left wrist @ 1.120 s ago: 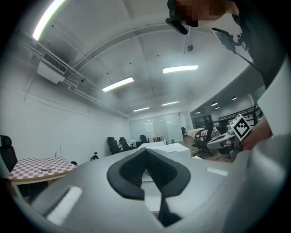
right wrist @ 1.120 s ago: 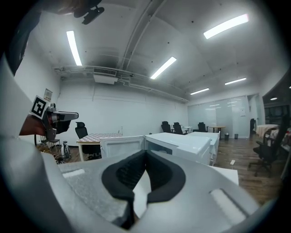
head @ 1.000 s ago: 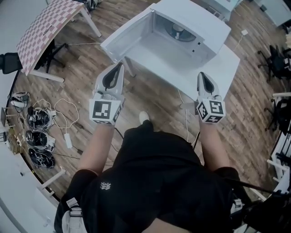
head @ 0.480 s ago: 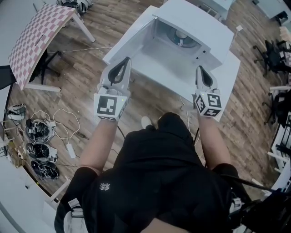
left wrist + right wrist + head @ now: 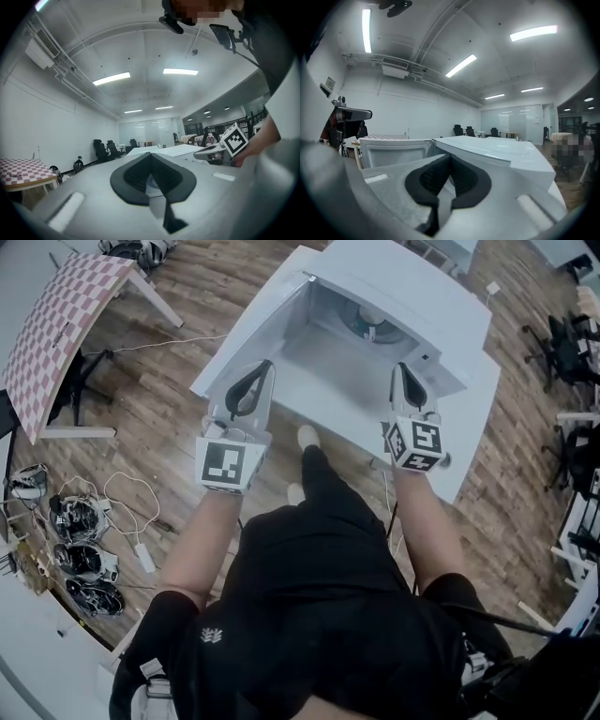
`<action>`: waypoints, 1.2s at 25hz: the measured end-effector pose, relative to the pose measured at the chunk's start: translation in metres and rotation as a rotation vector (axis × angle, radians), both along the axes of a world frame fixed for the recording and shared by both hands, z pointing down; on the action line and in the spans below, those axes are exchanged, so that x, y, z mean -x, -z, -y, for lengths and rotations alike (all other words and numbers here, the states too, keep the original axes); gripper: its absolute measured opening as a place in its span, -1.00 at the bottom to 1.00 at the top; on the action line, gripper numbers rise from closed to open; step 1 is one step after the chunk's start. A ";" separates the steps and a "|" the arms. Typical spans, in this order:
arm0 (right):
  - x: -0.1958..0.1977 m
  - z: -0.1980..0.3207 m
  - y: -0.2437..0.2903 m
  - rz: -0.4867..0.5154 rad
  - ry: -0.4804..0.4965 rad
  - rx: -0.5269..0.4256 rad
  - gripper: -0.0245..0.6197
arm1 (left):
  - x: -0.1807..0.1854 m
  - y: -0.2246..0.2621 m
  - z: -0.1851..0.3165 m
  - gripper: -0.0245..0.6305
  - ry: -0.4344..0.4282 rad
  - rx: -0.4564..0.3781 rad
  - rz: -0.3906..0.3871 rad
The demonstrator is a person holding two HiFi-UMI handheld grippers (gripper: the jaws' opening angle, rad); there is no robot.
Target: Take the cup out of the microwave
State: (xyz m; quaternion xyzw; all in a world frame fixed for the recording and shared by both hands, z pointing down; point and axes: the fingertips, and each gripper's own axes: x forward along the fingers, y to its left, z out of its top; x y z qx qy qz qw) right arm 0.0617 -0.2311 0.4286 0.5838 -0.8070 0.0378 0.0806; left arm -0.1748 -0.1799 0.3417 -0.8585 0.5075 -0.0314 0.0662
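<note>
Both grippers are clenched and empty. Left gripper (image 5: 265,366): in its own view the pads meet at the tips with nothing between them. Right gripper (image 5: 401,367): same, jaws together and nothing held. Both point roughly level at the microwave (image 5: 427,296). The left one sits by the open door (image 5: 246,334), which swings out to the left. The right one is at the right front edge of the cavity.

The cup (image 5: 372,315) sits inside the cavity on the round turntable, toward the back, apart from both grippers and untouched. The right gripper view shows the door's inner face and the microwave top, not the cup.

The microwave stands on a white table (image 5: 473,418) over a wood floor. A checkered board (image 5: 56,324) stands off to the left, with cables (image 5: 127,484) on the floor below it.
</note>
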 end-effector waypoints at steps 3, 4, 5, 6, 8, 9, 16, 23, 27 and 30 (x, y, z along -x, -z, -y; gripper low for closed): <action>0.006 0.028 -0.023 -0.017 -0.005 0.018 -0.92 | -0.004 -0.015 0.025 -0.90 -0.007 0.021 -0.006; 0.007 0.036 -0.031 -0.022 -0.007 0.020 -0.92 | -0.006 -0.021 0.033 -0.91 -0.011 0.025 -0.003; 0.008 0.043 -0.039 -0.027 -0.006 0.019 -0.92 | -0.008 -0.027 0.040 -0.90 -0.013 0.028 0.000; 0.009 0.050 -0.047 -0.030 -0.005 0.017 -0.92 | -0.010 -0.034 0.047 -0.91 -0.014 0.032 -0.001; 0.011 0.064 -0.061 -0.032 0.000 0.013 -0.92 | -0.012 -0.046 0.061 -0.91 -0.012 0.048 -0.010; 0.013 0.072 -0.068 -0.031 0.000 0.015 -0.92 | -0.013 -0.050 0.069 -0.90 -0.011 0.056 -0.013; 0.007 0.123 -0.108 -0.024 -0.022 0.042 -0.67 | -0.031 -0.078 0.115 -0.90 -0.040 0.087 0.016; 0.008 0.161 -0.139 -0.019 -0.070 0.064 -0.17 | -0.037 -0.098 0.148 -0.91 -0.057 0.121 0.013; 0.007 0.177 -0.153 -0.010 -0.073 0.079 -0.02 | -0.047 -0.106 0.161 -0.91 -0.079 0.136 0.006; 0.009 0.190 -0.160 -0.001 -0.069 0.081 0.10 | -0.056 -0.113 0.171 -0.91 -0.097 0.147 0.004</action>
